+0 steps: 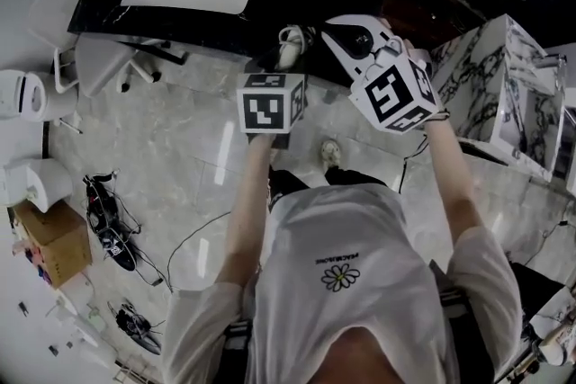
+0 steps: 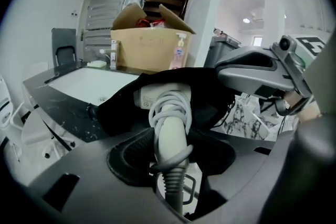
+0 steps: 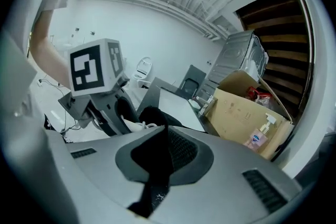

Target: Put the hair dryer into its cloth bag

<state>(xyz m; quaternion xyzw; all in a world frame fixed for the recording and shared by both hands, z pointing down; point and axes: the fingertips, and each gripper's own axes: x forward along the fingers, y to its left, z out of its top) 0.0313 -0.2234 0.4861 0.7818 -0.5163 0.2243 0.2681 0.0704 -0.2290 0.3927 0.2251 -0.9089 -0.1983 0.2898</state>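
Left claw [image 2: 170, 153]: I have it clamped on the dryer [image 2: 169, 123] handle, with the cord wound round it.
Right claw [image 3: 153, 162]: I have it pinching the black bag [image 2: 215, 94] cloth.
Dryer: in the air just off the worktop [image 1: 306, 0] front edge, head in the bag's mouth.
Writing: the dryer label and box [image 2: 142, 50] print are too small to read.

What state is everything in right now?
hair dryer: partly in bag, handle out.
cord: coiled round handle.
cloth bag: partly over dryer.
left gripper: shut on hair dryer.
right gripper: shut on cloth bag.
cardboard box: flaps open.
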